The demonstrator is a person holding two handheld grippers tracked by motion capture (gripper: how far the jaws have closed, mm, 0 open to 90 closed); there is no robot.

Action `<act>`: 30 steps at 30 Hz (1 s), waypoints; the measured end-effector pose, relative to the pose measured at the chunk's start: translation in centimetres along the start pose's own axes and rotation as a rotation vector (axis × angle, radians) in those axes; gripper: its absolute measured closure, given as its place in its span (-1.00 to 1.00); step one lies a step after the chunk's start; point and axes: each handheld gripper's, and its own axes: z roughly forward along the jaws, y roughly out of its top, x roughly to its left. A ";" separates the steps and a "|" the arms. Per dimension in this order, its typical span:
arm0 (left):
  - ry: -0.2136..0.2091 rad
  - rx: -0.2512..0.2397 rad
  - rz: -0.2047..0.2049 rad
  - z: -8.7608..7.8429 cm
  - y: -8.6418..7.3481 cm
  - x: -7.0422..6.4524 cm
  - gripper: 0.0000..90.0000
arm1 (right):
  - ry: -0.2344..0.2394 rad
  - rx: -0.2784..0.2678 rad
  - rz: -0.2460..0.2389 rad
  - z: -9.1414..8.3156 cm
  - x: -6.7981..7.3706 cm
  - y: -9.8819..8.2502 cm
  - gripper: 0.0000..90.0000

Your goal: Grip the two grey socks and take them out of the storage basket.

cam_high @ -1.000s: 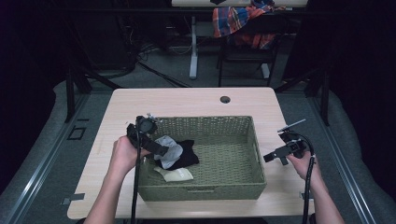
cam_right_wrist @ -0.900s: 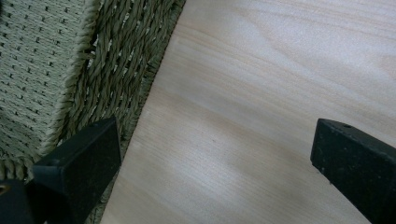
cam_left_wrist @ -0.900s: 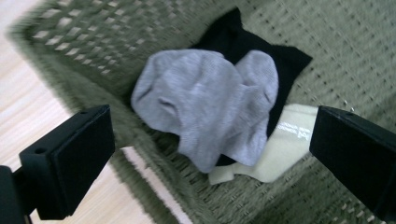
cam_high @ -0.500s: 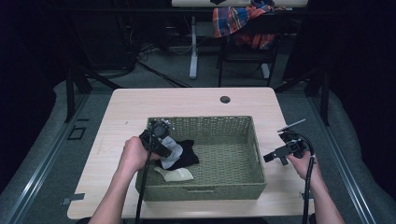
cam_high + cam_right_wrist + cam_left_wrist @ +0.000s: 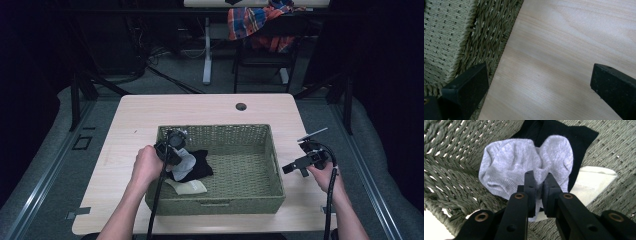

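Note:
A grey sock lies at the left end of the green wicker basket, on top of a black sock and a cream sock. My left gripper has just been closing and is shut on a pinched fold of the grey sock. From above, the left gripper reaches over the basket's left wall onto the grey sock. My right gripper hovers open over the bare table to the right of the basket, its jaws wide apart with nothing between them.
The basket's woven wall runs just left of the right gripper. A round hole sits in the table's far edge. Beyond the table, a plaid cloth hangs over a chair. The basket's right half holds nothing.
The left hand moved right and down into the basket's left end, and its jaws closed on the grey sock. The right hand stayed put.

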 end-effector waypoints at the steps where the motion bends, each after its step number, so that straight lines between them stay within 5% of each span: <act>1: 0.000 -0.011 -0.003 -0.5 0.0 0.1 0.89 | -0.001 -0.001 -0.001 0.0 0.0 0.0 -0.97; 11: -0.001 -0.058 0.006 -3.2 0.5 0.4 0.89 | -0.002 0.005 0.003 -0.1 0.1 0.0 -0.97; 30: 0.032 -0.064 0.015 -6.0 1.9 1.6 0.89 | 0.000 0.007 0.001 -0.1 0.0 0.0 -0.97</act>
